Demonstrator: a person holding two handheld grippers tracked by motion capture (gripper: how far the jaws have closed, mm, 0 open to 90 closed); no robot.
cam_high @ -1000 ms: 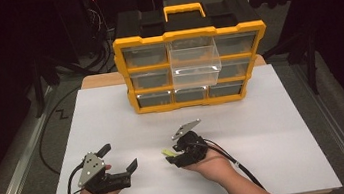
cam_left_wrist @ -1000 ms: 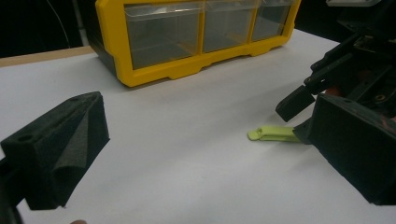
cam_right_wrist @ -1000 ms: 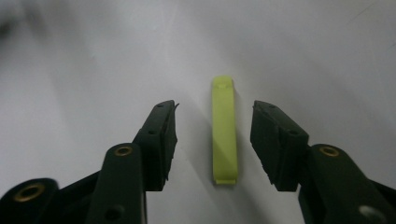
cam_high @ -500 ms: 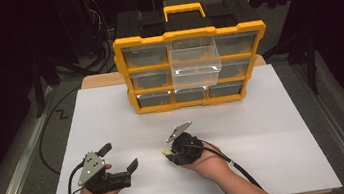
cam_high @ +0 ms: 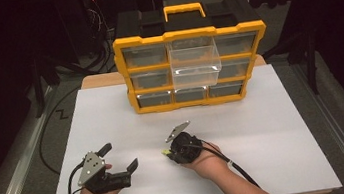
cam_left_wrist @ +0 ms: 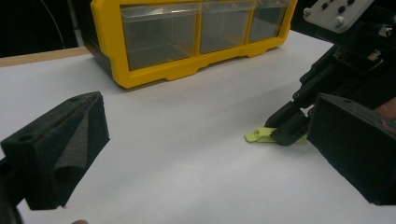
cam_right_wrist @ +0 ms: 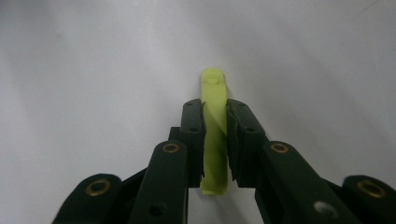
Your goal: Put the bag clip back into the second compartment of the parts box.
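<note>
A small yellow-green plastic piece [cam_right_wrist: 214,84] lies flat on the white sheet [cam_high: 275,129] in front of the person's right hand. My right gripper [cam_right_wrist: 215,112] points down at it. Its jaws have just been closing, and both pads now press on the piece's long sides. The left gripper view shows that right gripper [cam_left_wrist: 287,133] tip-down on the green piece [cam_left_wrist: 259,136]. In the high view the piece [cam_high: 167,153] peeks out at the right gripper's [cam_high: 169,154] tip. My left gripper [cam_high: 120,156] rests at the front left, jaws wide open with nothing between them.
A yellow organizer [cam_high: 187,35] with clear drawers stands at the back of the sheet. Its top middle drawer [cam_high: 195,66] is pulled out toward me. Dark floor and cables surround the table. The organizer's bottom row [cam_left_wrist: 177,70] appears in the left gripper view.
The right gripper's jaws have drawn together onto the green piece. Both hands stay where they were, and the left gripper is unchanged.
</note>
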